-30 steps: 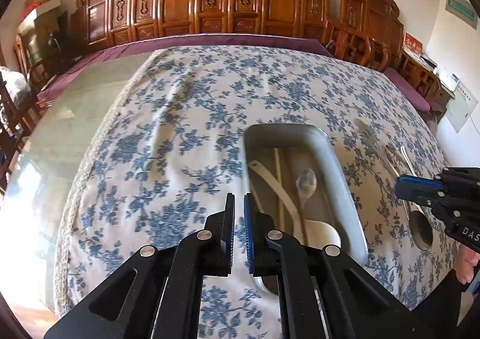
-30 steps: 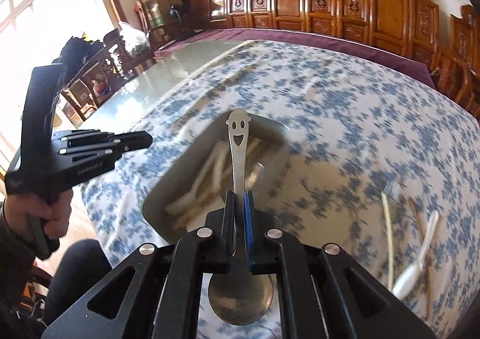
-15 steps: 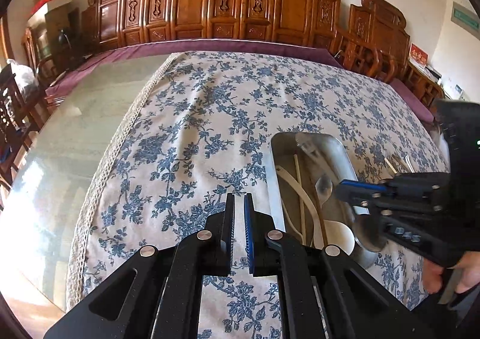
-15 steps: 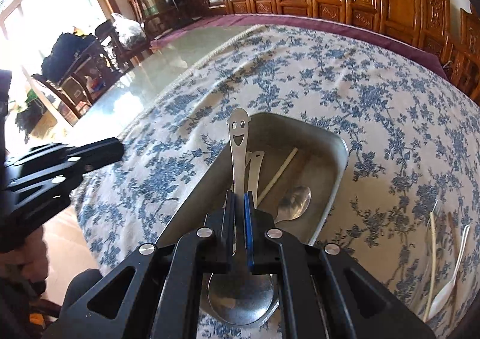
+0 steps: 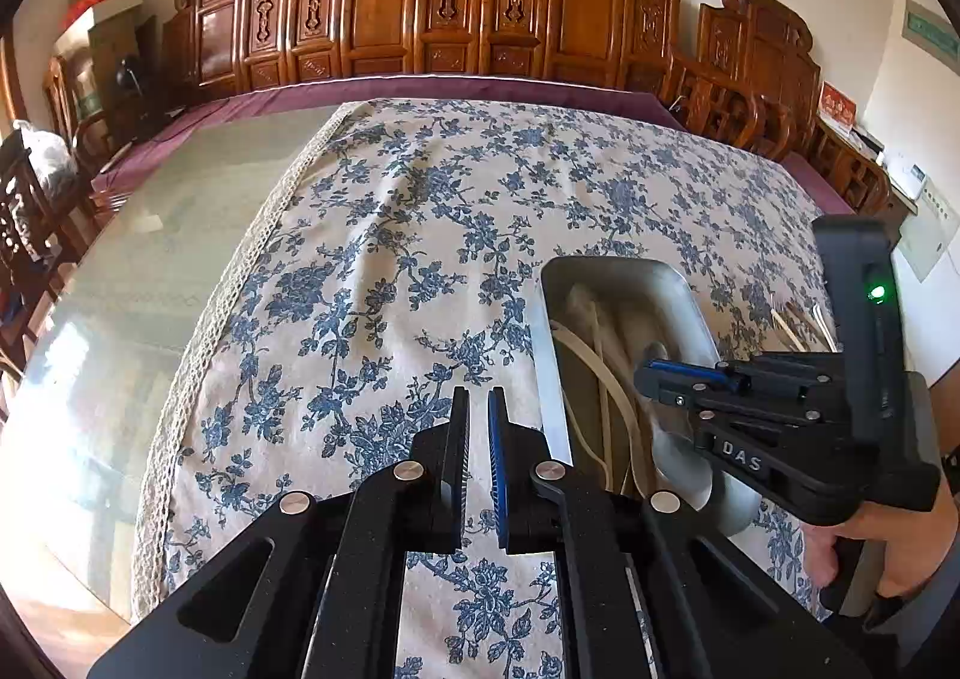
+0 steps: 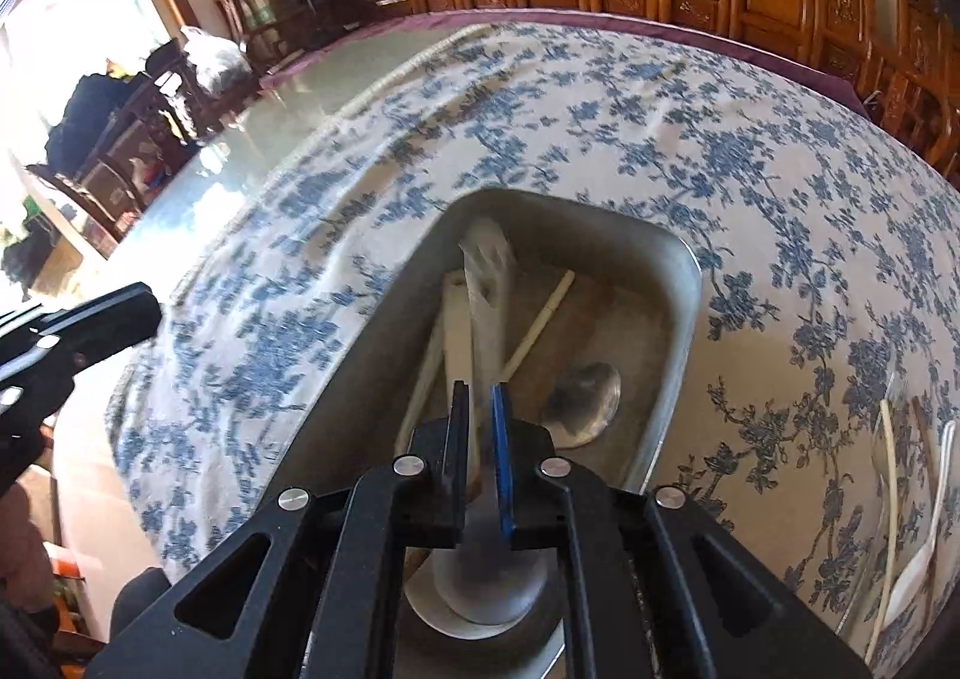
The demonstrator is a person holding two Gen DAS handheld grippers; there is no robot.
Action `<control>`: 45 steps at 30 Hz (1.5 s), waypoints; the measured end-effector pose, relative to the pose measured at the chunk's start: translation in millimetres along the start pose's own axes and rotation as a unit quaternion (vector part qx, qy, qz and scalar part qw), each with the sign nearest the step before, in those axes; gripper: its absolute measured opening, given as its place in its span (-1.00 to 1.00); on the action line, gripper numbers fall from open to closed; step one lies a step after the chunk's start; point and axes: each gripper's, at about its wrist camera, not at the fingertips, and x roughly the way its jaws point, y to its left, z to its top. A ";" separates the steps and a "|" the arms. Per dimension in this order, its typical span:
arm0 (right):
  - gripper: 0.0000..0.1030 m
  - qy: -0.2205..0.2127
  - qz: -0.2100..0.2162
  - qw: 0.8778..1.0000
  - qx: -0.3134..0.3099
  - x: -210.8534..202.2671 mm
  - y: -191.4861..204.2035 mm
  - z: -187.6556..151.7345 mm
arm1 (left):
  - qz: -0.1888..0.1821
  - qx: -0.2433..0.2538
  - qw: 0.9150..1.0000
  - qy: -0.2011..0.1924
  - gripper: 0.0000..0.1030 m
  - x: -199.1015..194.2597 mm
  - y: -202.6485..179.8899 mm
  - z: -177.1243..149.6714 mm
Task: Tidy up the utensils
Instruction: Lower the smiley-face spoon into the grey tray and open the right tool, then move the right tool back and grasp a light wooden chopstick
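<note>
A metal tray (image 6: 690, 271) lies on the blue-flowered cloth, also seen in the left wrist view (image 5: 552, 355). My right gripper (image 6: 480, 388) hangs over its near end, jaws opening. The large metal spoon (image 6: 489, 307) with the smiley handle is between them, blurred and slipping loose into the tray, its bowl (image 5: 690, 469) below the fingers. In the tray lie a small metal spoon (image 6: 582, 397), a white chopstick (image 6: 540, 325) and a white spoon handle (image 6: 459, 331). My left gripper (image 5: 477, 397) is shut and empty above the cloth, left of the tray.
More utensils lie on the cloth right of the tray: a pale chopstick (image 6: 891, 499) and a white plastic spoon (image 6: 918, 559). Bare glass tabletop (image 5: 150, 271) is to the left. Carved wooden chairs (image 5: 390, 6) line the far side.
My right gripper carried the smiley spoon left and down over the tray; its jaws have now parted a little and the spoon is dropping. The left gripper stayed shut and hardly moved.
</note>
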 end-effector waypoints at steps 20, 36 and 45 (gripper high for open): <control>-0.79 -0.054 -0.055 0.997 0.014 -128.1 -130.4 -83.8 | -0.017 0.032 0.999 -0.009 -0.04 -12.0 -59.8 -10.7; -0.74 -0.032 -0.072 0.996 0.040 -110.6 -209.1 -120.8 | -0.052 0.032 0.998 -0.003 -0.01 5.0 -139.3 -18.3; -0.74 0.003 -0.091 0.996 0.012 -78.7 -206.0 -109.7 | -0.055 0.044 0.997 0.009 -0.01 2.2 -159.6 -30.1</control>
